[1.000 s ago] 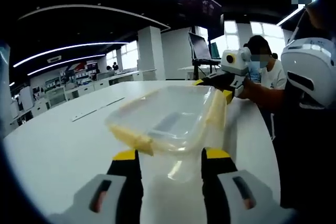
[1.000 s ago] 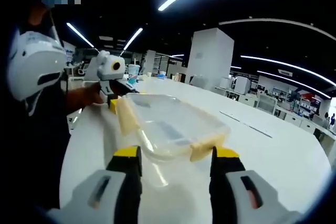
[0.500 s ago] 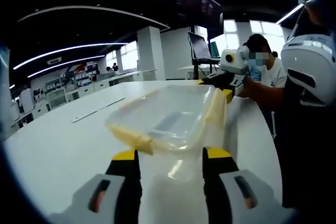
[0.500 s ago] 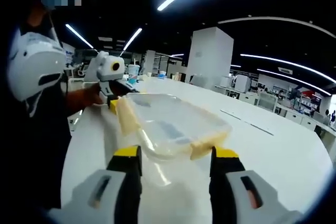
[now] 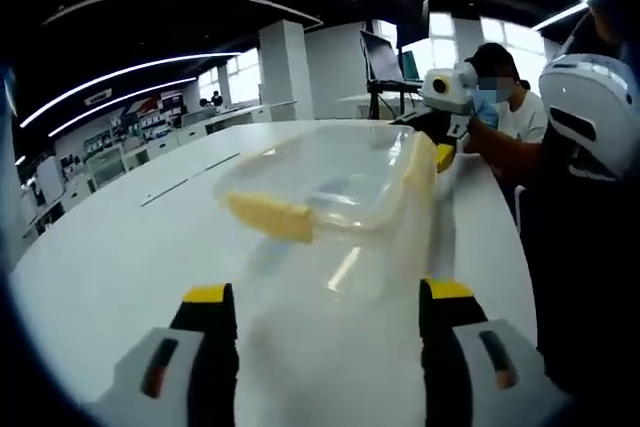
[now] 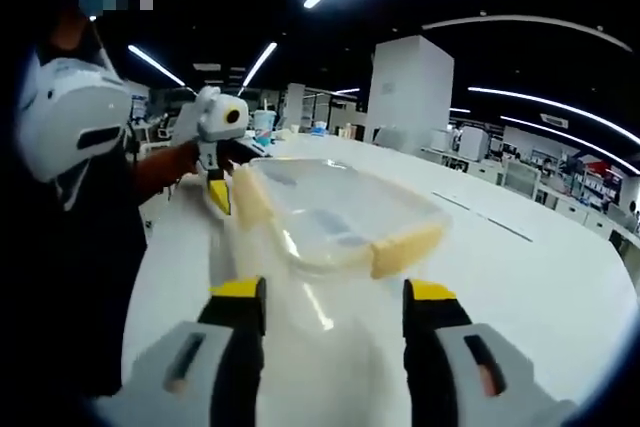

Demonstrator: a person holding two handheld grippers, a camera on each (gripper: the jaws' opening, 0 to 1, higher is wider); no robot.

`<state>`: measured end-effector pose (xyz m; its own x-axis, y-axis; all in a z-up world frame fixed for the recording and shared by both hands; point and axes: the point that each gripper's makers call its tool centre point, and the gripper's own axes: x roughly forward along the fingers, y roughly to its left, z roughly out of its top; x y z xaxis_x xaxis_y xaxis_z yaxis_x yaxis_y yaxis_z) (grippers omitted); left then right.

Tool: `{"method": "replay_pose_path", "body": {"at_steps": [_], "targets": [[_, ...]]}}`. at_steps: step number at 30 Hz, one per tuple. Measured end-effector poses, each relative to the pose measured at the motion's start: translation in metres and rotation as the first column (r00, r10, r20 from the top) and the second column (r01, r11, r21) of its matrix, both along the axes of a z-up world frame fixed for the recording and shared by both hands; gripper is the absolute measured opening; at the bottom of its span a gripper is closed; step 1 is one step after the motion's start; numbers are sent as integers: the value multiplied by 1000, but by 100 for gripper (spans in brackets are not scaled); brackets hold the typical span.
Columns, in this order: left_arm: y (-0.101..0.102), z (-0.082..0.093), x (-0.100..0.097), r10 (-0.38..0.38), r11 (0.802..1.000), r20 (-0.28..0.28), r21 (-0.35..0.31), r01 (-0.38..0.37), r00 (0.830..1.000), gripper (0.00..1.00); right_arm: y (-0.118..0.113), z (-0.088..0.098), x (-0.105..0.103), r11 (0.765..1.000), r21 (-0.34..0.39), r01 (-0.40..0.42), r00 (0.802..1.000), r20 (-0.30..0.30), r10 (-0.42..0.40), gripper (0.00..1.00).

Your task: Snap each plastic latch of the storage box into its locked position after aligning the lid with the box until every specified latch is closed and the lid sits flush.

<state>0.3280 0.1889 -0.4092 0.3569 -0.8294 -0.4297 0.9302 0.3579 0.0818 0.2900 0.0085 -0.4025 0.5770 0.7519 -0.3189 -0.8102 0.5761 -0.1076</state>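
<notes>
A: Where is the box?

B: In the left gripper view the clear box (image 5: 335,182) sits on the white table (image 5: 110,247), past the left gripper (image 5: 325,302). Its lid is on, as far as I can tell. One pale yellow latch (image 5: 272,217) runs along its near edge, and a second latch (image 5: 420,162) runs along its right edge.

A: And the left gripper itself?

B: Released. Its yellow-tipped jaws stand wide apart with bare table between them, short of the box and not touching it.

A: What about the other side?

B: In the right gripper view the right gripper (image 6: 335,295) is also spread, jaws apart and grasping nothing. The box (image 6: 335,212) lies just beyond them, a latch (image 6: 407,250) on its near right edge and another latch (image 6: 250,197) along its left edge.

A: Do the grippers see each other?

B: Yes. In the left gripper view the right one (image 5: 443,152) is at the far right corner of the box, held by a hand (image 5: 490,152). In the right gripper view the left one (image 6: 217,192) is at the far left corner. I cannot tell whether either touches the box there.

A: Anything behind?

B: A seated person (image 5: 500,107), a pillar (image 6: 410,97), desks far off.
</notes>
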Motion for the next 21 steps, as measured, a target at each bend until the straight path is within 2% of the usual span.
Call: {"method": "replay_pose_path", "body": {"at_steps": [2, 4, 5, 8, 12, 18, 21], "targets": [[3, 5, 0, 7, 1000, 29, 4, -7, 1000, 97, -2, 2, -2, 1000, 2, 0, 1000, 8, 0, 70], [8, 17, 8, 37, 999, 113, -11, -36, 993, 100, -2, 10, 3, 1000, 20, 3, 998, 61, -4, 92], [10, 16, 7, 36, 999, 97, -6, -35, 995, 100, -2, 14, 6, 1000, 23, 3, 996, 95, -5, 100], [13, 22, 8, 35, 999, 76, -25, -33, 996, 100, -4, 16, 6, 1000, 23, 1, 996, 92, -3, 100], [11, 37, 5, 16, 996, 73, -90, -10, 997, 100, -7, 26, 3, 1000, 26, 6, 994, 108, -9, 100], [9, 46, 6, -2, 996, 75, -92, 9, 997, 100, -13, 35, 2, 1000, 20, 15, 992, 122, -17, 100], [6, 52, 6, -19, 997, 80, -77, 25, 997, 100, -15, 40, 1, 1000, -10, 9, 992, 127, -8, 100]]}}
